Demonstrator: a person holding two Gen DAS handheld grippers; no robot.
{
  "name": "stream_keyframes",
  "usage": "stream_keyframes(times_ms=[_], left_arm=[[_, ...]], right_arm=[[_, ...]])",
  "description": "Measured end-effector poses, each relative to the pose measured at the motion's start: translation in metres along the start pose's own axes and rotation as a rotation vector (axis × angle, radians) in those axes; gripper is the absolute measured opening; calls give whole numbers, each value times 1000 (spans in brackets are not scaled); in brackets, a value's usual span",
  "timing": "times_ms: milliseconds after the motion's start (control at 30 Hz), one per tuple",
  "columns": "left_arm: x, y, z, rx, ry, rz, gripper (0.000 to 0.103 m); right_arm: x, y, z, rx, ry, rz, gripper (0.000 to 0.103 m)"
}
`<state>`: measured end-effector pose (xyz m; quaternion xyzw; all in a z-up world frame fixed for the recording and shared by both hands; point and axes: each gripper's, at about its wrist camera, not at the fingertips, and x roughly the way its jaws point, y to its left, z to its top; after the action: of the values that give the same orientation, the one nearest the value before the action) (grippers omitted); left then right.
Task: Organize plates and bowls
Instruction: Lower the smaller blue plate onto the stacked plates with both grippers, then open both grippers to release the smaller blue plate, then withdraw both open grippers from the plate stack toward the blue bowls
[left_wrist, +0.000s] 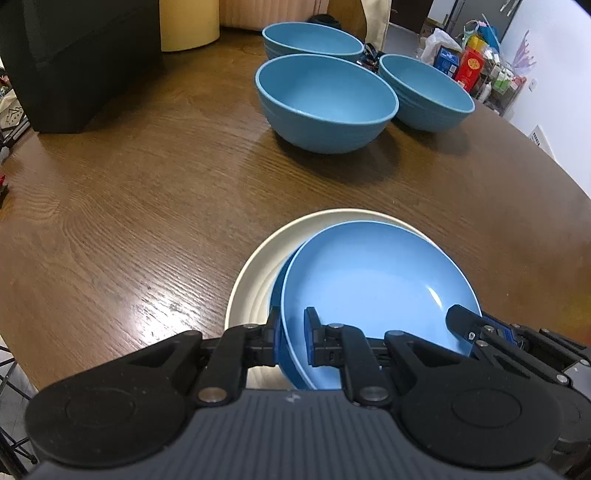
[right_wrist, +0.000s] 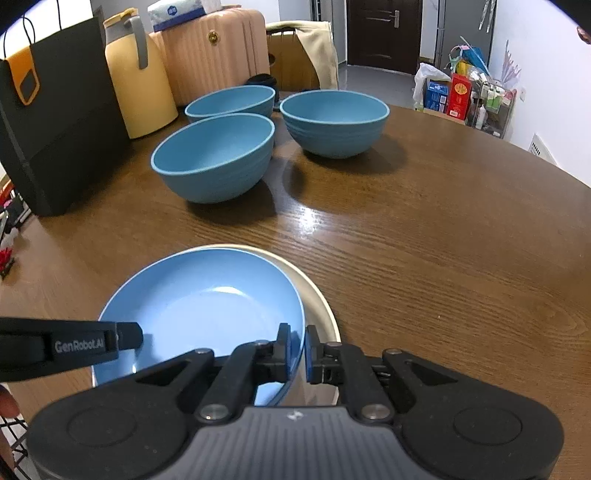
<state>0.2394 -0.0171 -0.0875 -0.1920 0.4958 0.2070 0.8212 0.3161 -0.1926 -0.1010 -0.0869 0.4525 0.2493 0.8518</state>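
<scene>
Both tongs, left (left_wrist: 291, 338) and right (right_wrist: 297, 352), pinch opposite rims of the blue plate (left_wrist: 373, 291), held over the white plate (left_wrist: 255, 280), perhaps not yet seated. Three bowls (right_wrist: 214, 158) stand unstacked across the surface (left_wrist: 147, 221).

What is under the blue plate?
A cream plate sits under the blue plate, which both grippers pinch by its rim. Another blue edge peeks out between them; the rest is covered.
</scene>
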Motion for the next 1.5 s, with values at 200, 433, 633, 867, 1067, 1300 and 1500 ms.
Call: stream_keyframes(times_ms=[200,433,633,867,1067,1300,1500], left_arm=[[2,1,-1,11,-4,-3,13],[2,-2,-1,22,5,-1,15],[-3,1,7,25,17,-43,43],[1,2,15,44,55,-53,65],[-2,11,24,26,69,-86,76],[-1,20,33,28,96,-104,76],[-18,26,38,25,39,-93,100]], right_arm=[[1,-1,-4,-20,-8,1,8],[2,0,-5,-38,-14,1,9],[2,-8,-5,1,-7,45,15],[9,-8,-2,-15,20,56,17],[11,-12,1,-7,40,76,20],[8,-24,8,36,59,117,28],[-9,-31,12,94,63,135,70]])
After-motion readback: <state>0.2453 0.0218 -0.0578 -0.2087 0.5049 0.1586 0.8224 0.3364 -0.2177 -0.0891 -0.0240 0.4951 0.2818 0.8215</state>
